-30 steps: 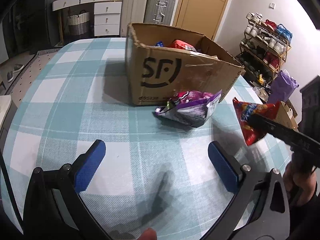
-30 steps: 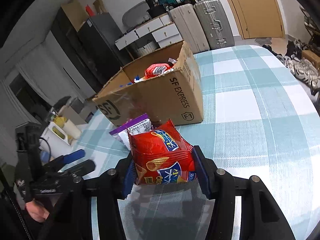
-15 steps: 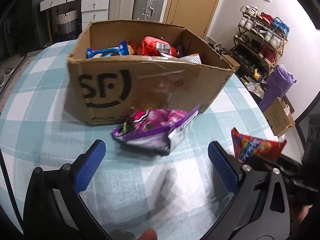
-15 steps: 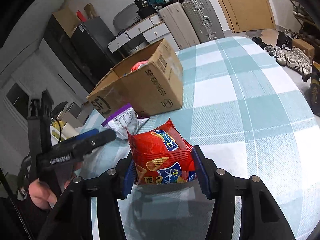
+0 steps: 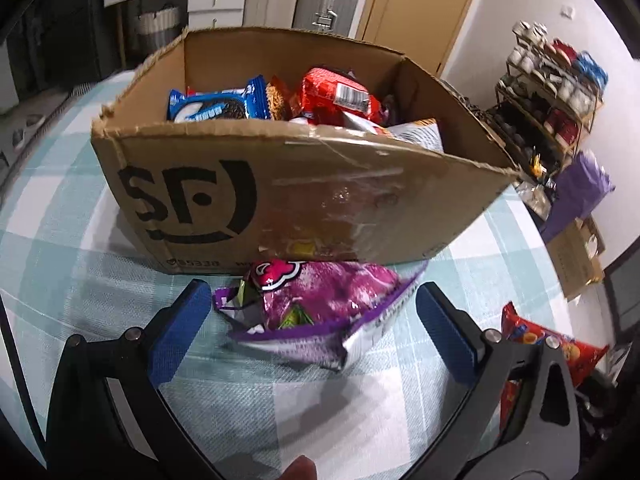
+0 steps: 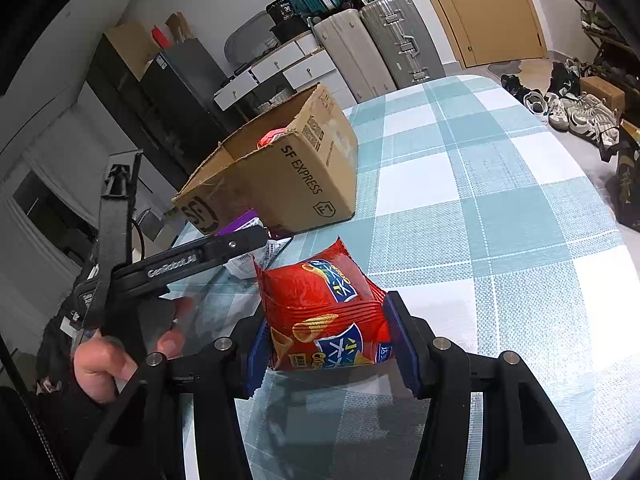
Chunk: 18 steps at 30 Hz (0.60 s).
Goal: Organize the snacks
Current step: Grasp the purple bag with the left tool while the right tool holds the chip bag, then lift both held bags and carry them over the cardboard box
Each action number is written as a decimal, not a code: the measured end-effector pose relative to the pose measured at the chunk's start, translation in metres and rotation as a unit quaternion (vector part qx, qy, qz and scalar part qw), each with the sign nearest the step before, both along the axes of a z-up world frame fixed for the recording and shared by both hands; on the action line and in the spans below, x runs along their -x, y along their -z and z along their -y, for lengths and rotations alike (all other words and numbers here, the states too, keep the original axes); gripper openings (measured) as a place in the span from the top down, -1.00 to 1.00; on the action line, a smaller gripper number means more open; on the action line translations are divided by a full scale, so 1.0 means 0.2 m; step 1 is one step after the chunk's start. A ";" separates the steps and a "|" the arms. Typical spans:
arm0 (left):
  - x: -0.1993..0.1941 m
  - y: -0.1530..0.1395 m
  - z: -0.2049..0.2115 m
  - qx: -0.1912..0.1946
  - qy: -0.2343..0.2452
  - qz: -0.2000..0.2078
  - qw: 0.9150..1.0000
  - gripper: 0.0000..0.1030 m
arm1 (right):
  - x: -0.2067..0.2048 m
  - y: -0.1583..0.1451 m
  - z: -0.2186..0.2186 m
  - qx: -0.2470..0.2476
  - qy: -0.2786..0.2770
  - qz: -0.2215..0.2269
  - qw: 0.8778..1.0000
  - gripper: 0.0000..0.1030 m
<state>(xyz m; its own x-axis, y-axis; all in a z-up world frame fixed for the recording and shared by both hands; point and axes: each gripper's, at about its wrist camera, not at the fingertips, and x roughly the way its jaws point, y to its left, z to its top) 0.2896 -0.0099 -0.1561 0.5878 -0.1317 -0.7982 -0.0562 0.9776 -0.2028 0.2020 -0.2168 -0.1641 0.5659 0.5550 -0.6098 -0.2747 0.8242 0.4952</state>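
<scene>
The box [image 5: 280, 184] on the checked worktop [image 6: 500, 208] already holds a good pile: a blue cookie pack [image 5: 218, 106] at its 10 o'clock corner, a red pack [image 5: 336, 94] near the middle, and other wrappers I cannot make out. So most of the sorting looks done. Two snacks are still outside. The purple bag [image 5: 320, 308] lies on the worktop touching the box's near wall, at 6 o'clock from it. The red bag [image 6: 326, 316] is in the right gripper [image 6: 326, 340], whose fingers [image 6: 402, 344] are clamped on its lower sides, well short of the box, which sits at 11 o'clock in that view.

The left gripper [image 5: 316, 328] has its fingers [image 5: 176, 336] wide apart, one on either side of the purple bag and not touching it. I judge the next grasp is this bag; after that both bags must go over the box's rim.

Against the earlier frames, the left gripper has closed in a lot: a second ago the box and purple bag were far ahead at 12 o'clock, and now the bag sits between the fingers. The right gripper's hold on the red bag is unchanged, though the box now looks farther away and more to the left in its view.
</scene>
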 end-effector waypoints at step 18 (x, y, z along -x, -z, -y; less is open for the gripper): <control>-0.06 0.04 -0.10 0.106 0.014 0.009 0.994 -0.14 | 0.04 -0.06 -0.01 -0.003 0.003 0.011 1.000 -0.04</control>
<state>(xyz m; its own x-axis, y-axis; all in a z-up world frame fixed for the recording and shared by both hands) 0.3011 0.0102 -0.1640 0.5959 -0.3123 -0.7399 -0.0232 0.9142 -0.4046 0.1940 -0.2156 -0.1530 0.5819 0.5551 -0.5943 -0.2813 0.8231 0.4934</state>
